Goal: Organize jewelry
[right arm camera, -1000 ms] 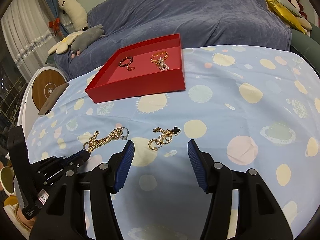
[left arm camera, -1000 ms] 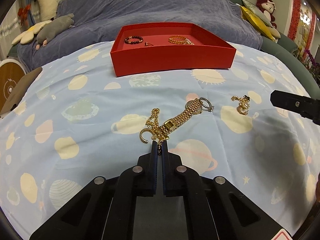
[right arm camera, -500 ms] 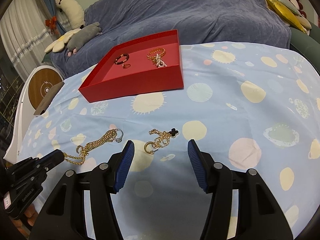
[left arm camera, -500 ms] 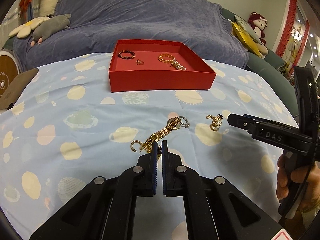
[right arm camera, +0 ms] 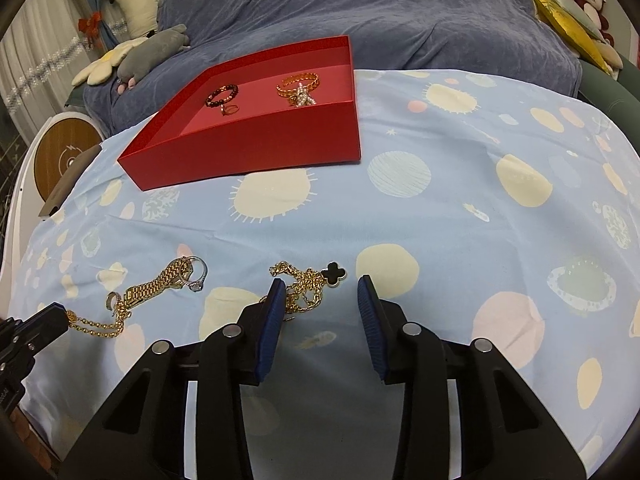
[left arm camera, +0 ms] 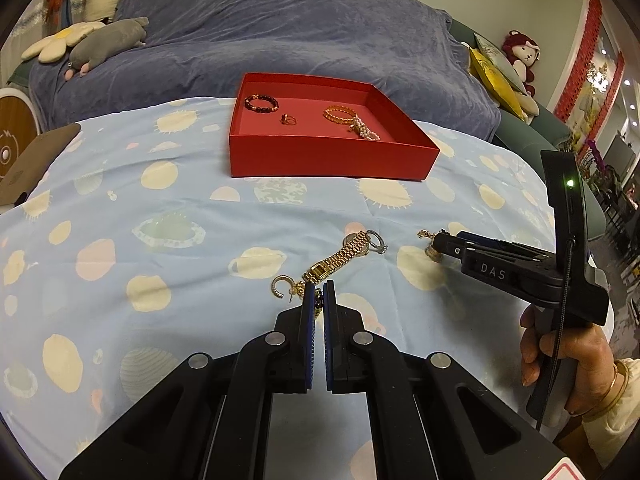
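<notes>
My left gripper (left arm camera: 319, 286) is shut on a thin gold chain (right arm camera: 94, 326) that trails on the cloth to a gold hoop (left arm camera: 280, 285). A gold watch-style bracelet (left arm camera: 336, 261) with a silver ring (left arm camera: 376, 241) lies just beyond. My right gripper (right arm camera: 320, 292) is open, low over a gold necklace with a black clover (right arm camera: 334, 273); the necklace lies between its fingers. The red tray (left arm camera: 328, 158) at the back holds a dark bead bracelet (left arm camera: 261, 103), a small ring (left arm camera: 289, 119), a gold bangle (left arm camera: 339, 114) and a pearl piece (left arm camera: 365, 130).
The table is covered by a blue cloth with planet prints (right arm camera: 480, 208). A blue-covered sofa (left arm camera: 280, 36) with plush toys stands behind. A brown flat object (left arm camera: 36, 160) lies at the table's left edge. A round wooden-faced device (right arm camera: 64, 162) stands to the left.
My left gripper has pulled back with the chain, dragging the gold jewelry toward it. My right gripper has moved forward and down over the clover necklace.
</notes>
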Motion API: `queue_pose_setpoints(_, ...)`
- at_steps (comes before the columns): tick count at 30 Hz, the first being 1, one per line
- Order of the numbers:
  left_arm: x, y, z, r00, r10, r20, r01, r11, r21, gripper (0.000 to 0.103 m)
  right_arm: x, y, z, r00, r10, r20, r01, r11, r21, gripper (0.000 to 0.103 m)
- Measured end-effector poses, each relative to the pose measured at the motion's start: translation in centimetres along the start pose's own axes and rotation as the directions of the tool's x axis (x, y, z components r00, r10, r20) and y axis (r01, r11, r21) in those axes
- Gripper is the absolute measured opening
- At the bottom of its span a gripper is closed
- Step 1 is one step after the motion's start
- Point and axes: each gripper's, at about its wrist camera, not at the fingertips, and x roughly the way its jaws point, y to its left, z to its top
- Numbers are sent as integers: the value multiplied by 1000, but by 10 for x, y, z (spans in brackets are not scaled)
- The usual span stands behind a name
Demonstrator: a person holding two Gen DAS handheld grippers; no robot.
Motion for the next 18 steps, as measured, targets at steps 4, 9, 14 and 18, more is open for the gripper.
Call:
queue_pose_setpoints(4, 0, 0, 0, 1000, 0, -1, 0, 1000, -1, 2, 1, 0, 0, 1000, 0, -1, 0, 1000, -5, 7)
queue_pose_setpoints(9, -1, 1, -1, 1000, 0, -1, 0, 1000, -7, 2, -3, -1, -2, 1000, 12, 1, -12, 1000, -5, 1)
queue_pose_setpoints(14, -2, 1, 0, 1000, -1, 5, 1, 1000, -7, 2, -19, -3, 2, 999, 35, 38, -36, 999, 4, 1)
queue_pose_setpoints(18, -3, 0, 2, 1000, -8, 9, 8, 1000, -11, 2, -40, -3, 8, 994, 63, 86, -63, 998, 8, 1)
